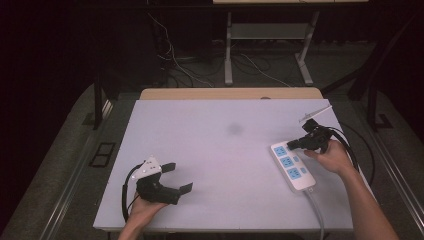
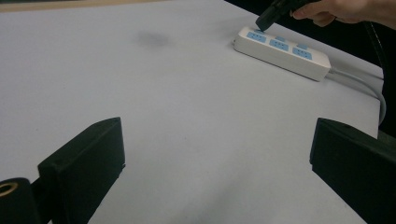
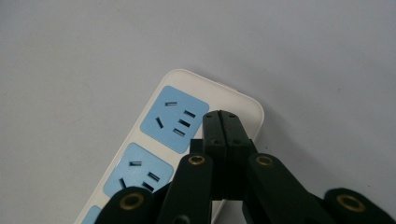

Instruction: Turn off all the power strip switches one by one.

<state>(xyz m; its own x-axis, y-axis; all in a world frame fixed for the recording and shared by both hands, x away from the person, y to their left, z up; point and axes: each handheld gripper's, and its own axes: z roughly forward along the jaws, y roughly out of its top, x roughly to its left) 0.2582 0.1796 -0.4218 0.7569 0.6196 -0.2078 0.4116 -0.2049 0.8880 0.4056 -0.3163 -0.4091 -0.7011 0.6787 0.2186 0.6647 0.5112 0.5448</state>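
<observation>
A white power strip [image 1: 293, 169] with three blue sockets lies on the right side of the white table [image 1: 215, 150]. My right gripper [image 1: 291, 145] is shut with nothing between its jaws. Its tips [image 3: 222, 117] rest on the strip's [image 3: 163, 140] far end, just beside the first blue socket [image 3: 175, 116]. Whether they press a switch there is hidden. My left gripper [image 1: 178, 178] rests near the table's front left corner, wide open and holding nothing. In the left gripper view its fingers [image 2: 86, 161] frame bare tabletop, with the strip [image 2: 285, 52] and the right gripper [image 2: 263, 22] far off.
The strip's grey cable [image 1: 316, 215] runs off the front edge of the table. A faint dark smudge [image 1: 234, 129] marks the table's middle back. Beyond the far wooden edge [image 1: 230, 93] are table legs and loose cables on the floor.
</observation>
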